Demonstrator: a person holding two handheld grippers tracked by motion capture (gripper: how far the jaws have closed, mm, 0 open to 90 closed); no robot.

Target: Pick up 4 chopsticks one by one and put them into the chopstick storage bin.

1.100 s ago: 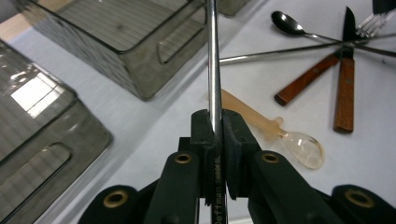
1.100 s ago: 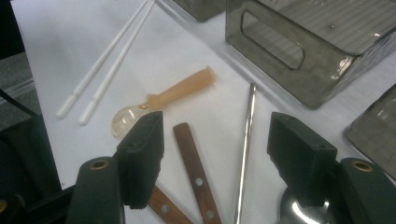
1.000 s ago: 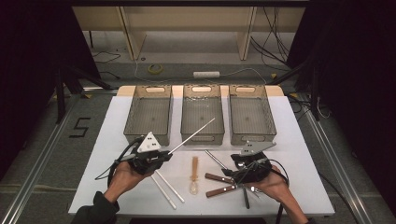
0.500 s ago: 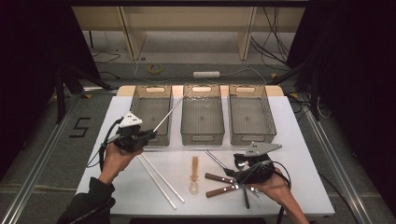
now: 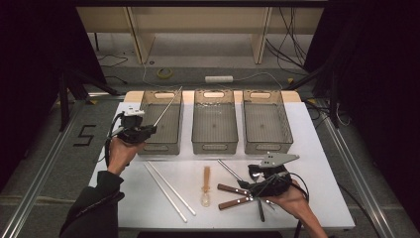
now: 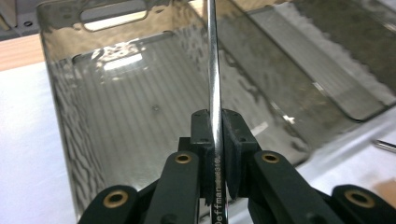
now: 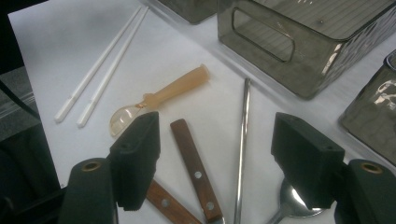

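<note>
Bench (image 5: 317,198) with a white top carries everything, and the middle bin (image 5: 214,126) serves as landmark. Bins stand in a row at the far side: the left bin (image 5: 161,126) just beside the middle bin on one side, the right bin (image 5: 267,126) just beside it on the other, all three smoky and see-through.

Left gripper (image 5: 140,133) sits at the near outer corner of the left bin, away from the middle bin. Its jaws are clamped tight on a metal chopstick (image 5: 167,106), which slants up and away over the left bin; in the left gripper view the chopstick (image 6: 214,84) runs straight out between the pads above that bin's ribbed floor (image 6: 140,121).

Right gripper (image 5: 257,184) hovers low over the bench on the near side of the middle bin, toward the right bin. Its jaws stand wide with nothing pressed between them, having just been opening a little.

Below that gap, in the right gripper view, lie a second metal chopstick (image 7: 242,149), two wooden-handled knives (image 7: 194,170) and the bowl of a metal spoon (image 7: 294,205).

Nearer than the middle bin lies an amber plastic spoon (image 5: 206,186), and toward the left bin's side two white chopsticks (image 5: 168,188) lie side by side
</note>
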